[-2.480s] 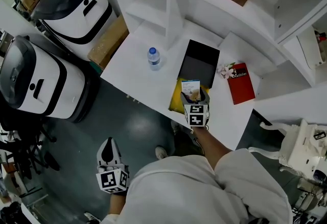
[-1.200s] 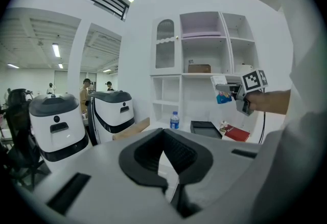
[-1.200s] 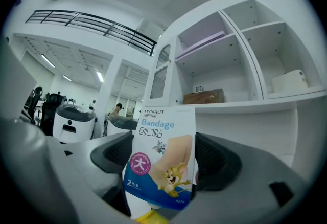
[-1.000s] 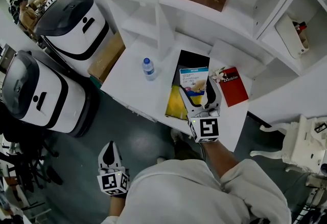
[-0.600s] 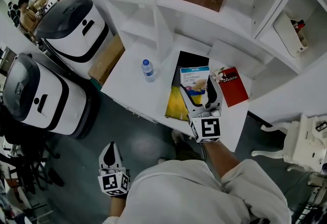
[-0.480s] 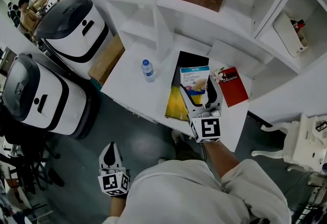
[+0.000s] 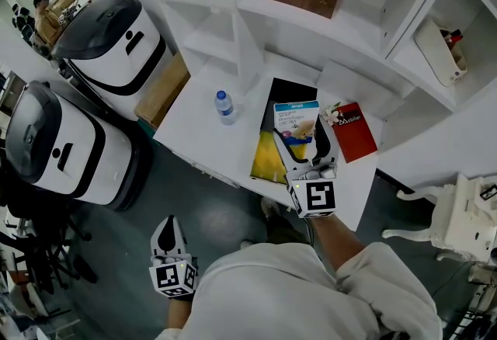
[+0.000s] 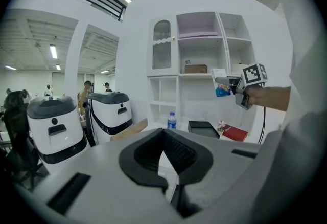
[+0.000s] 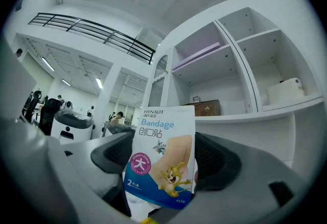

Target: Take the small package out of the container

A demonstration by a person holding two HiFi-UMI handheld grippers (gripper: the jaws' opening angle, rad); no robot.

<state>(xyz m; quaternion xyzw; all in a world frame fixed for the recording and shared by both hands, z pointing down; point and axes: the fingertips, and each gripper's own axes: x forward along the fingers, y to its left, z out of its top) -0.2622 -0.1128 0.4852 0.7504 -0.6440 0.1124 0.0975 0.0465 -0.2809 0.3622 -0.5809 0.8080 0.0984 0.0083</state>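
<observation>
Right gripper [image 7: 304, 146] clamping small package [image 7: 295, 119] clear above container [image 7: 293, 91], left gripper [image 7: 165, 231] closed empty, well apart

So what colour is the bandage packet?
The bandage packet is white on top and blue below, with a pink circle; the right gripper view shows it best.

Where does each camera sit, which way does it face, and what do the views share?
Head view: on the head, facing steeply down at the white table; torso, left gripper, right gripper show.
Left gripper view: held low, facing level toward the shelves; own shut jaws show.
Right gripper view: faces the shelves past its clamped bandage package.
Shared: all show that package.
</observation>
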